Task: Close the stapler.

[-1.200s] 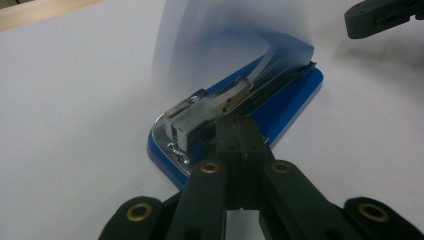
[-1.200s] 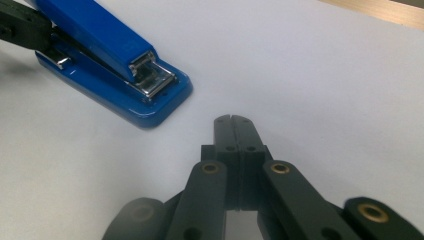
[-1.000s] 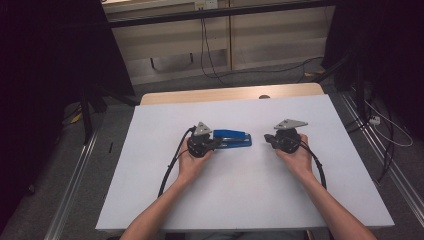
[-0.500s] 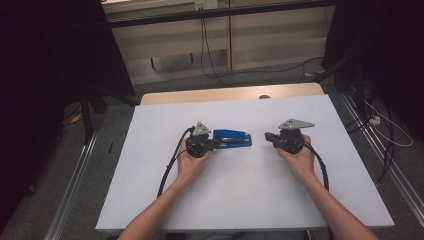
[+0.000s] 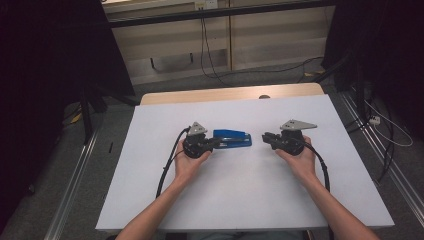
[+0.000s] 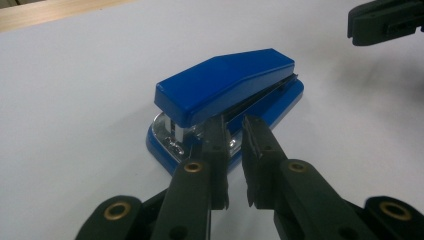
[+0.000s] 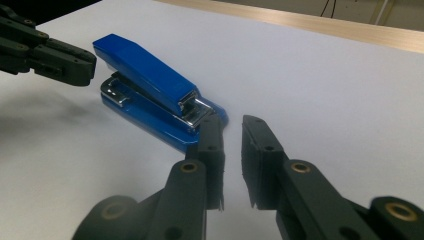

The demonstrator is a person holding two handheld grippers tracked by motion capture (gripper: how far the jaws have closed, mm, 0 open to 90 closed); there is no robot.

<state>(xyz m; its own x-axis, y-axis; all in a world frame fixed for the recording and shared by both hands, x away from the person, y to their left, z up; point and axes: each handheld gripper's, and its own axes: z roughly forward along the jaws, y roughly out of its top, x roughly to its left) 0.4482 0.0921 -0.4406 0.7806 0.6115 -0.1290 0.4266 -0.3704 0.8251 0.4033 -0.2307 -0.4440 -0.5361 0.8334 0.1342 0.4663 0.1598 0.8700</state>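
Note:
A blue stapler (image 5: pixel 232 138) lies flat on the white table (image 5: pixel 240 200), its length running left to right. My left gripper (image 5: pixel 216 143) sits at the stapler's left end, jaws close together with only a thin slit and nothing between them. In the left gripper view those tips (image 6: pixel 235 122) rest just in front of the stapler (image 6: pixel 225 92), near its hinge end. My right gripper (image 5: pixel 265 137) points left, a short gap away from the stapler's right end. In the right gripper view its tips (image 7: pixel 232 122) are close together, just short of the stapler's (image 7: pixel 145 75) metal mouth.
A wooden strip (image 5: pixel 225 93) runs along the table's far edge. Black cables trail from both grippers toward the person's side of the table. Beyond the table, cables (image 5: pixel 205 50) lie on the floor between dark stands at left and right.
The right gripper has drifted slightly to the right. The left gripper and the stapler have stayed put.

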